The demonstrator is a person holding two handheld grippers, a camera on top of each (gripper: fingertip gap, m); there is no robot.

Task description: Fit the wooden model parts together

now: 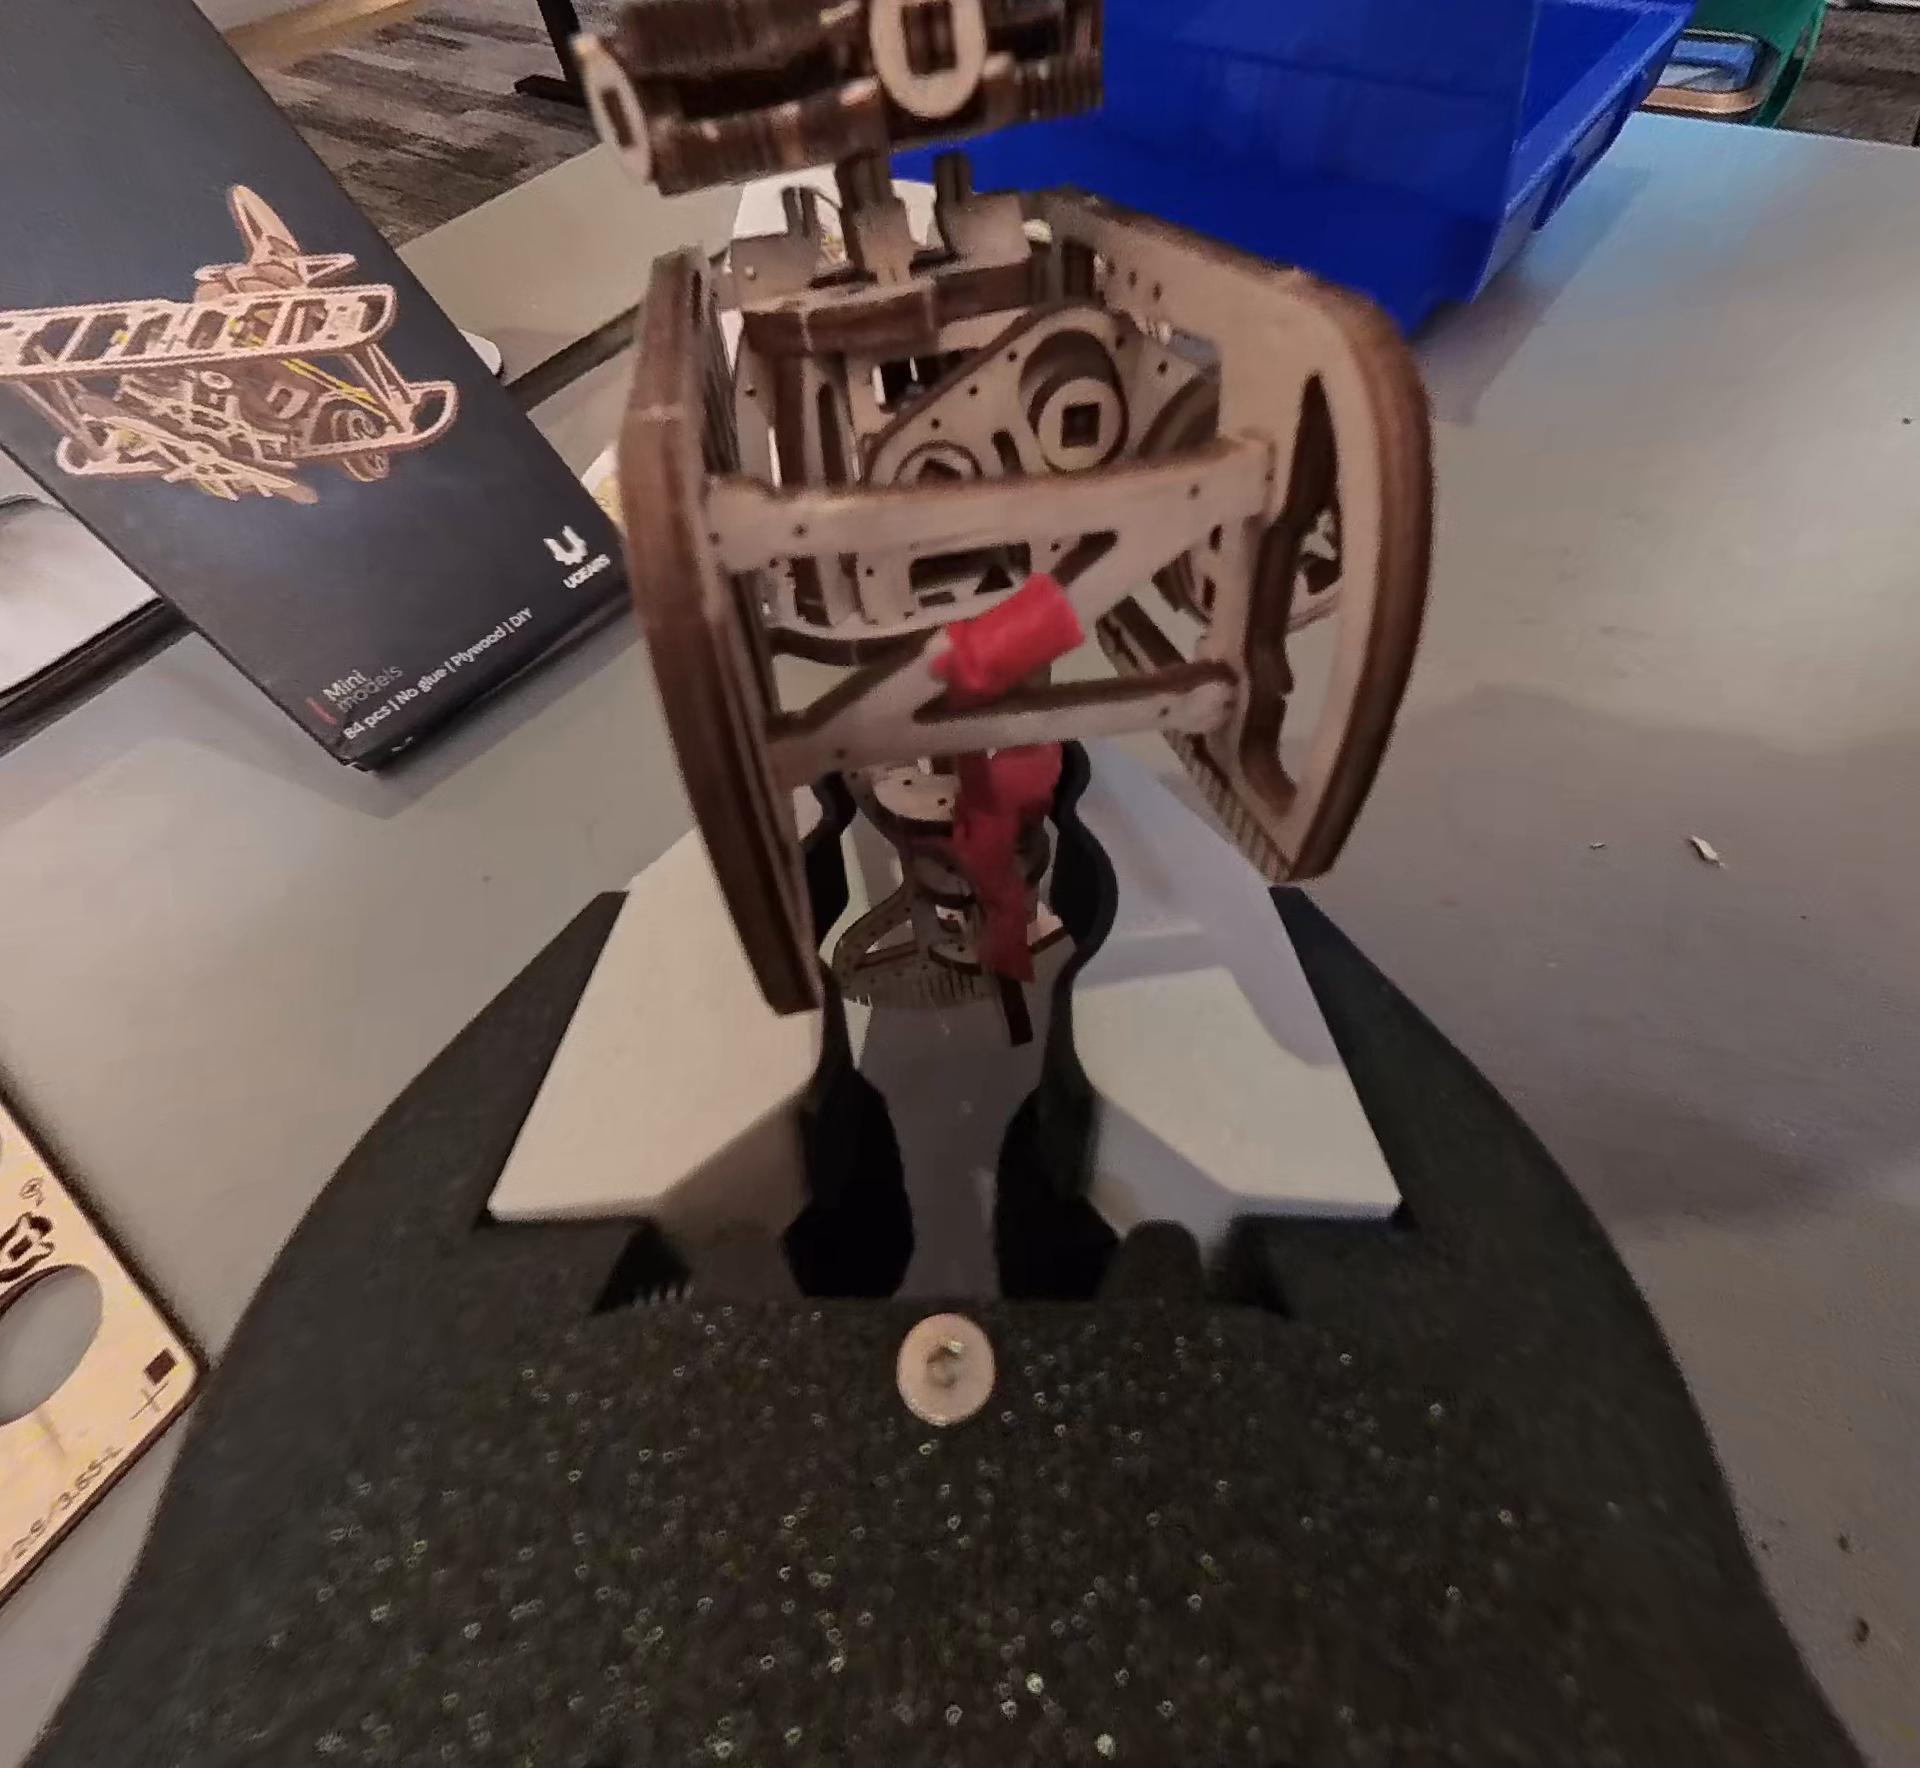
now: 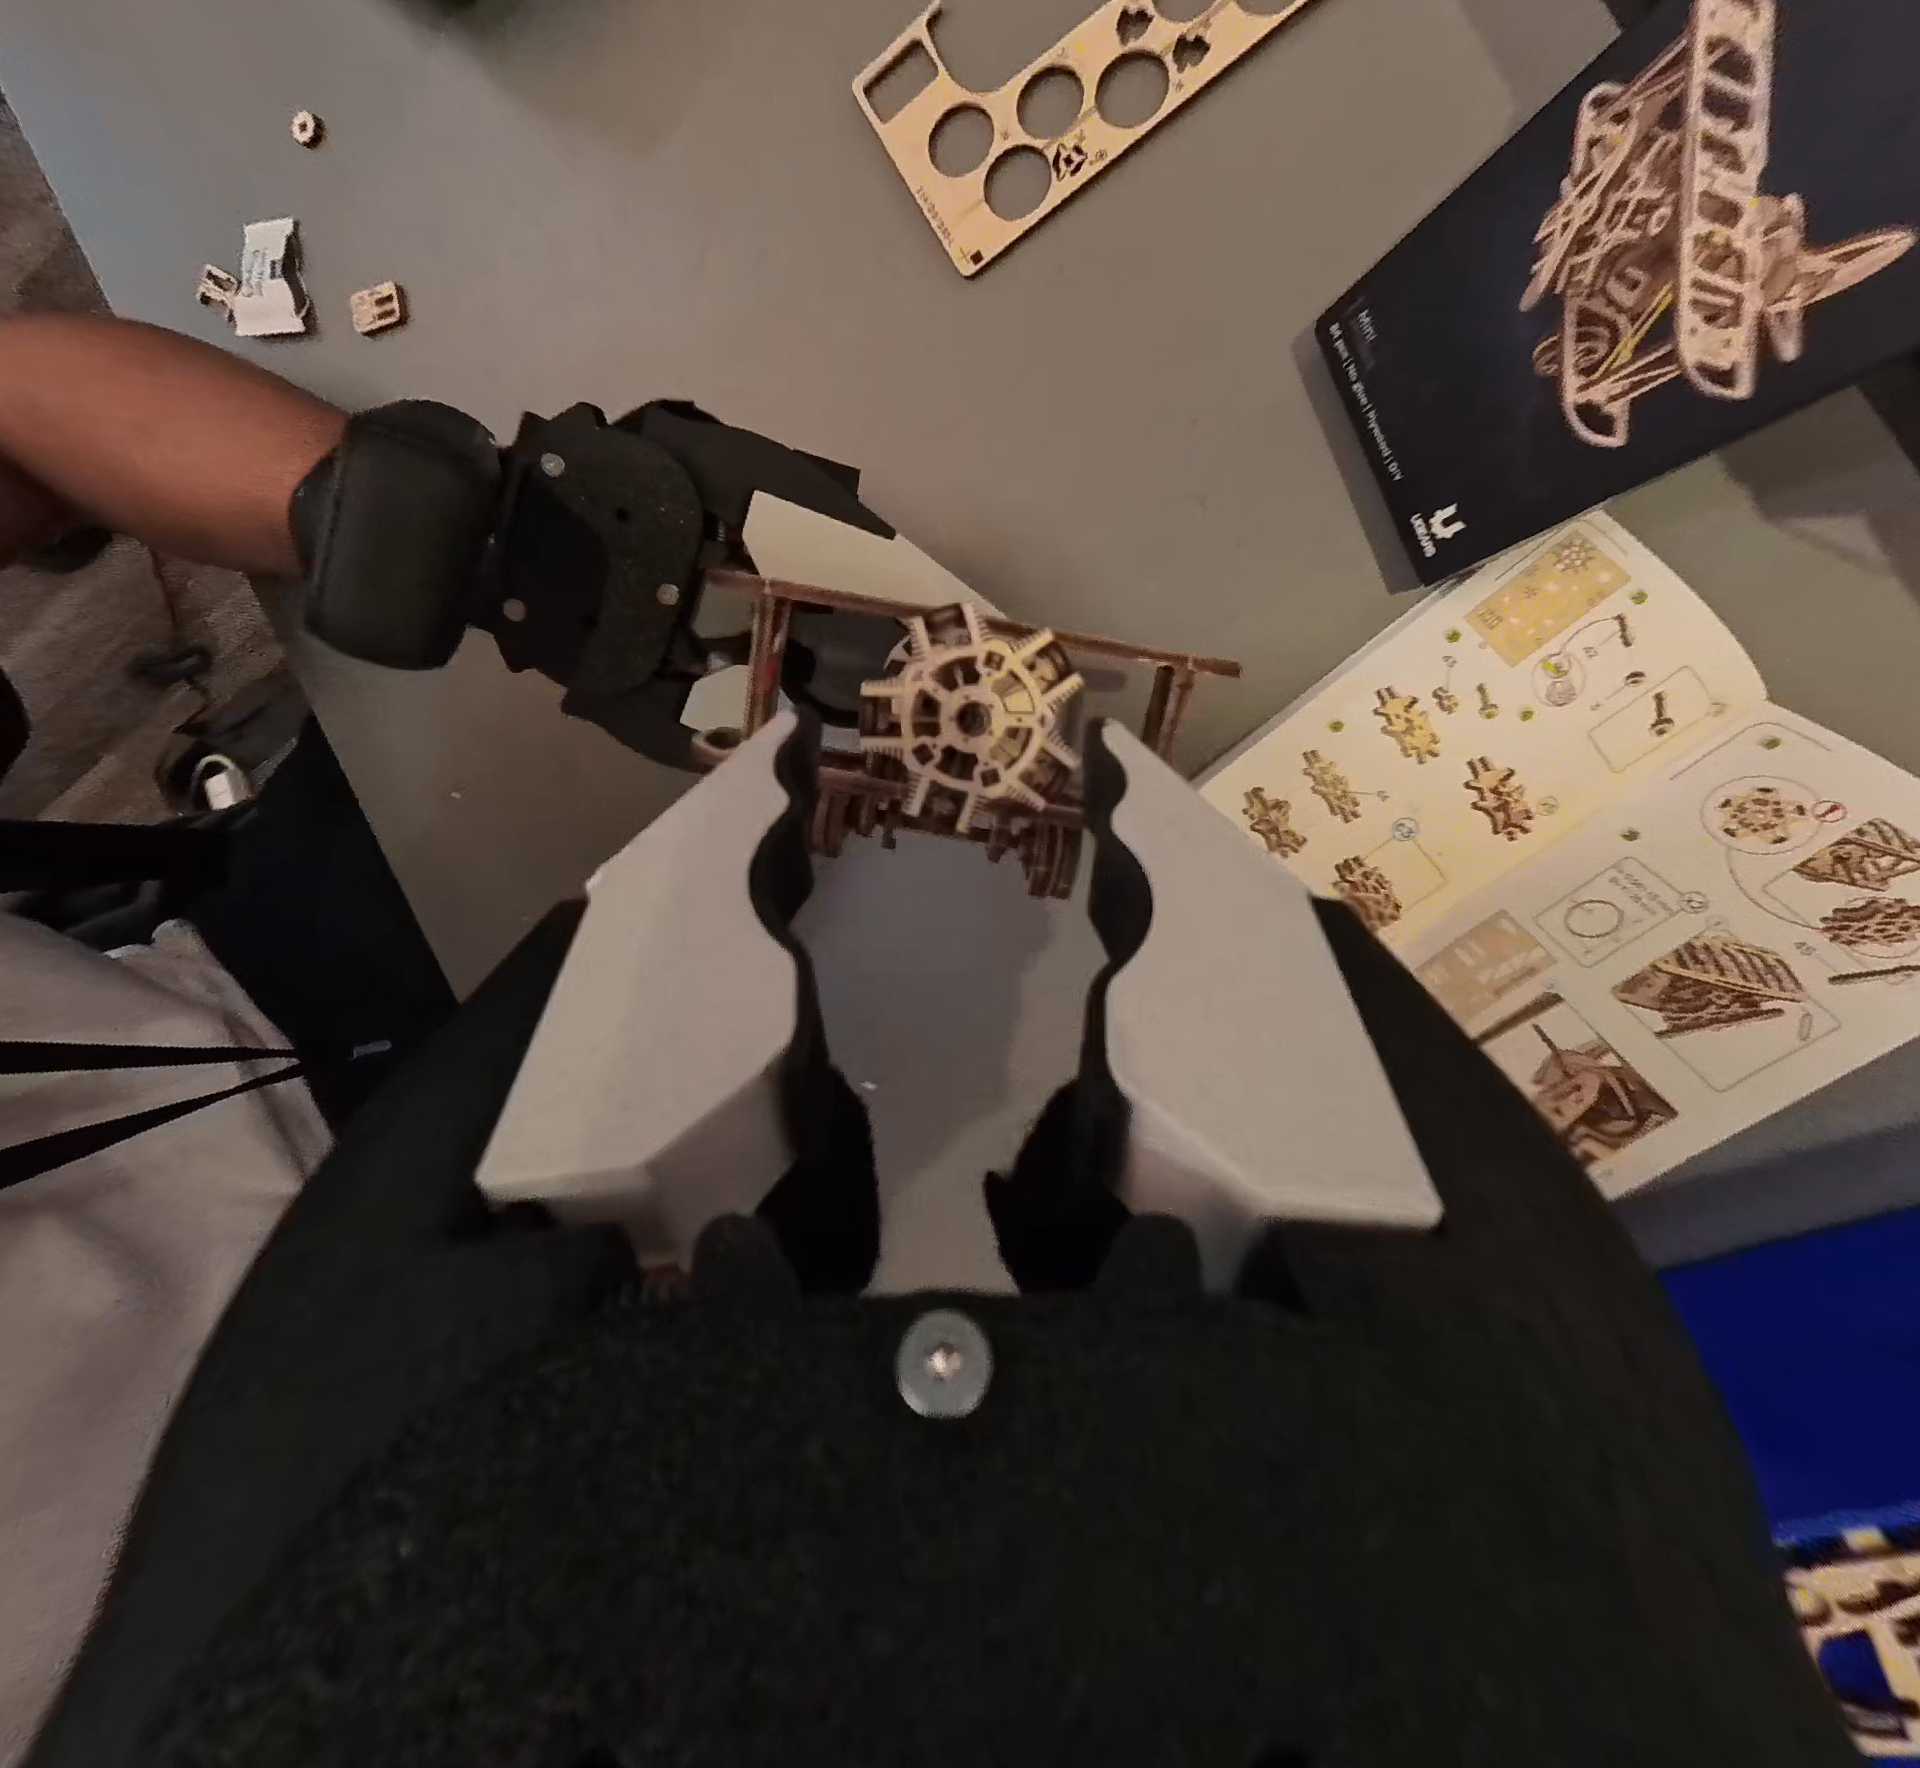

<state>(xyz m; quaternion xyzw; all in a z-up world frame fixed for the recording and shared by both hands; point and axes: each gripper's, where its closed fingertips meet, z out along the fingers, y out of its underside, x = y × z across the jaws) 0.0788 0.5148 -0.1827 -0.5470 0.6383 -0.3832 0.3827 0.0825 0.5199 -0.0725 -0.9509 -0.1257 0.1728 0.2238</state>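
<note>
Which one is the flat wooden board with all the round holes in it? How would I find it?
Look at the grey table, above the dark box with the plane picture. The punched-out wooden sheet lies flat there, slanting. It is the only thin pale board full of round empty holes; the tiny loose wooden bits lie far off to its left.

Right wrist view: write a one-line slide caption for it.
Open right hand-held gripper flanks the wooden biplane's engine while the left hand-held gripper grips its tail end above the grey table.
</note>
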